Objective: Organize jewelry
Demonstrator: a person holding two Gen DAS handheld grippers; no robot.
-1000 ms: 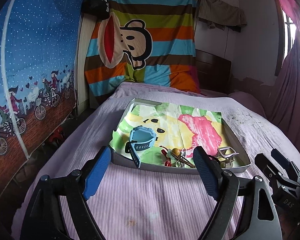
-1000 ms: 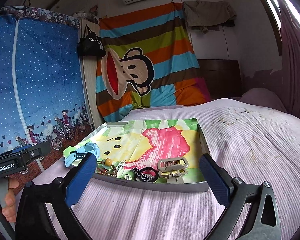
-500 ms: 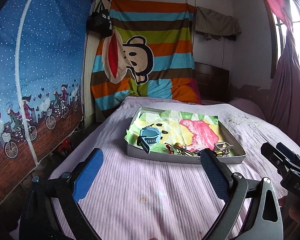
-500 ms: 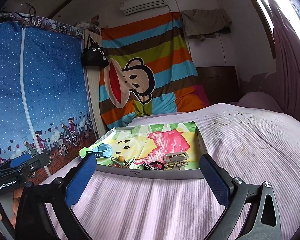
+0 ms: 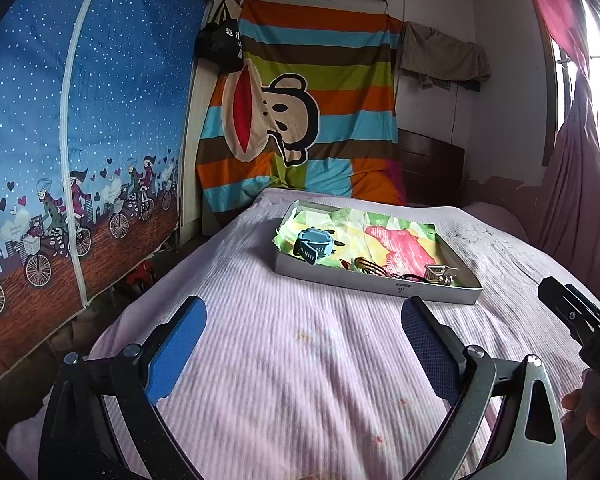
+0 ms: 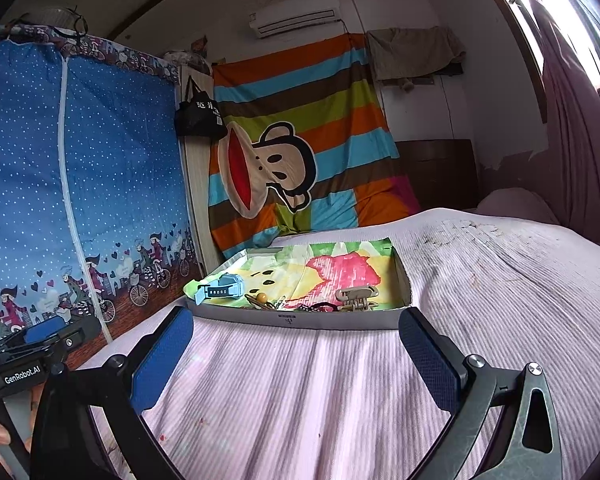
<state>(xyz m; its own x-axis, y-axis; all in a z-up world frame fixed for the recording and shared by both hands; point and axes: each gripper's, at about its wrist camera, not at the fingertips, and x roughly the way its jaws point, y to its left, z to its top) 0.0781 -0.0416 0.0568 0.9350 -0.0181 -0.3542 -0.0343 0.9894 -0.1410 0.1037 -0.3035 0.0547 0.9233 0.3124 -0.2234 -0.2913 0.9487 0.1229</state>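
A shallow grey tray lined with a colourful cartoon cloth lies on the pink bed. In it are a blue watch, a small heap of beaded jewelry and hair clips, and a beige metal clasp. My left gripper is open and empty, well back from the tray over the bedspread. My right gripper is open and empty too, short of the tray's near edge.
The pink bedspread fills the foreground. A blue fabric wardrobe stands at the left, a striped monkey blanket hangs behind the bed. A pink curtain and window are at the right.
Both grippers have drawn back and upward from the tray, which now looks smaller and farther away. Both stay open. The objects in the tray have not moved.
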